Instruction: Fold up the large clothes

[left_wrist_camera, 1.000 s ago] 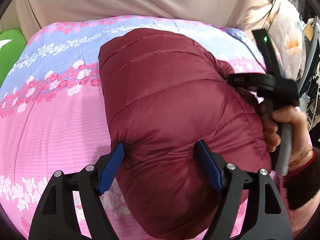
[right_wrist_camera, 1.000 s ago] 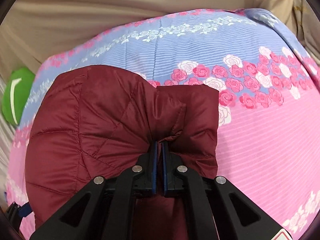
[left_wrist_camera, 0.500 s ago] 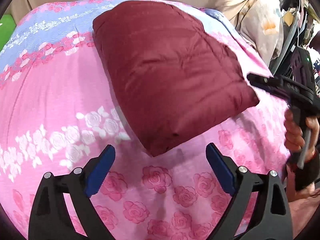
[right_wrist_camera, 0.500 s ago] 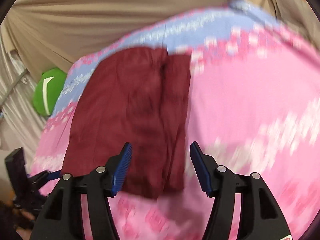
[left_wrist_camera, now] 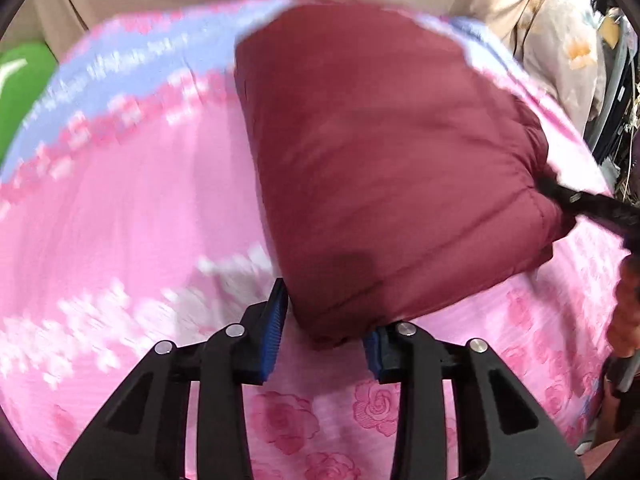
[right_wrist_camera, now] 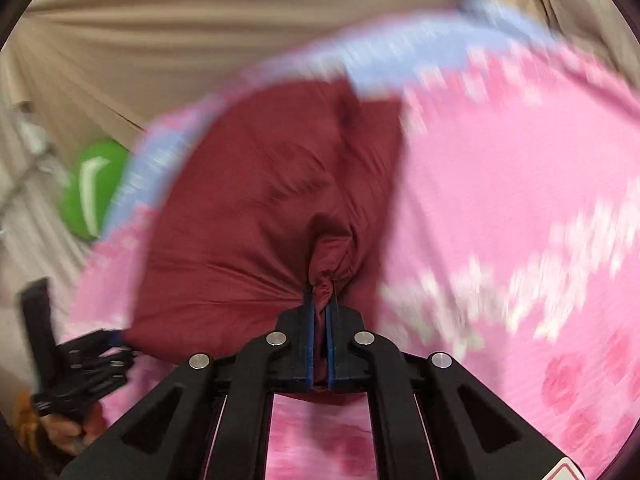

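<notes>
A folded maroon quilted jacket [left_wrist_camera: 384, 168] lies on the pink and blue floral bedspread [left_wrist_camera: 132, 216]. My left gripper [left_wrist_camera: 326, 320] is closing on the jacket's near corner, which fills the gap between the blue pads [left_wrist_camera: 276, 320]. In the right wrist view my right gripper [right_wrist_camera: 320, 300] is shut on a bunched pinch of the jacket [right_wrist_camera: 256, 208] at its near edge. The right gripper [left_wrist_camera: 576, 200] also shows in the left wrist view at the jacket's right corner, and the left gripper [right_wrist_camera: 112, 340] shows in the right wrist view at its left corner. Both views are motion-blurred.
A green object [right_wrist_camera: 96, 188] sits off the bed's far left. Beige cloth [right_wrist_camera: 200, 40] hangs behind the bed. A flowered pillow [left_wrist_camera: 572, 52] and dark clutter [left_wrist_camera: 616, 92] are at the far right. A person's hand [left_wrist_camera: 628, 300] holds the right gripper's handle.
Half a second ago both grippers stood open and clear of the jacket. Now the right has shut on its near edge and the left has closed around its near corner.
</notes>
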`<state>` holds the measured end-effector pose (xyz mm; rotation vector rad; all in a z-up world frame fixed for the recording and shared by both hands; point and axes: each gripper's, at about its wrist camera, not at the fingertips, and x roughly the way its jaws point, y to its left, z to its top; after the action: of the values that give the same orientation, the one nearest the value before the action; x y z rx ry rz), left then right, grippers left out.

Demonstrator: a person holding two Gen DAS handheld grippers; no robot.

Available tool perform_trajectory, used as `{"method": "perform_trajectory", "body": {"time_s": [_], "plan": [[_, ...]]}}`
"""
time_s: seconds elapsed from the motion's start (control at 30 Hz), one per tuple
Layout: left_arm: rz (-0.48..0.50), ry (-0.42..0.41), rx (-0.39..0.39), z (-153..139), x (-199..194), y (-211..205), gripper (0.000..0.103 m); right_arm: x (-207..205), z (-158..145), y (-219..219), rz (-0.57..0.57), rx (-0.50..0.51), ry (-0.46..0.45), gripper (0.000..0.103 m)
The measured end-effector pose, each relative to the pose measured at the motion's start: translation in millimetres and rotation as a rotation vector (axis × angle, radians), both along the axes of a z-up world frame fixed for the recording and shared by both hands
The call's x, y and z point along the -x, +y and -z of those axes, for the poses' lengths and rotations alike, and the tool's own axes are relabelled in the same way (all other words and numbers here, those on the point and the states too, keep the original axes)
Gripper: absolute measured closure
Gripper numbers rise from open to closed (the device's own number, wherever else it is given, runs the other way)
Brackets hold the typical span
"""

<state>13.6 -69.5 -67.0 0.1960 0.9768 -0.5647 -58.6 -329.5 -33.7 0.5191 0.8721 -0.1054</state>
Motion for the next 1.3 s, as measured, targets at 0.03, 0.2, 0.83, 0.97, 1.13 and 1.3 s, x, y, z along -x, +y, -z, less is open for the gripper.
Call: {"method": "perform_trajectory", "body": {"time_s": [0.03,0.2,0.83,0.97,1.13,1.3], "plan": [[-0.003,-0.016,-0.003,3.7,1.4,-1.4,0.071,-1.5,12.5,-0.3,0.008,0.001,0.023,0.101],[0.017,0.0,0.023,-14.0,10.4,7.9,0.072,-3.6,6.1,11.2,0.01,0.111,0.054,0.099],[-0.013,-0.126,0.068,-50.5,-43.5,-42.2,0.064,-72.8,-11.8,15.1,-0.023,0.301,0.049,0.089],[-0.021,-0.152,0.026,-48.4,-41.6,-50.5,0.062,-74.0,-16.9,10.3,-0.008,0.257,0.084,0.087],[-0.042,-0.139,0.03,-45.5,-48.4,-49.8,0.058,-92.8,-63.9,-2.2,0.01,0.24,-0.033,0.087],[-0.058,-0.145,0.015,-44.9,-47.7,-52.7,0.052,-142.5,-78.4,-12.8,0.042,0.263,-0.058,0.087]]}}
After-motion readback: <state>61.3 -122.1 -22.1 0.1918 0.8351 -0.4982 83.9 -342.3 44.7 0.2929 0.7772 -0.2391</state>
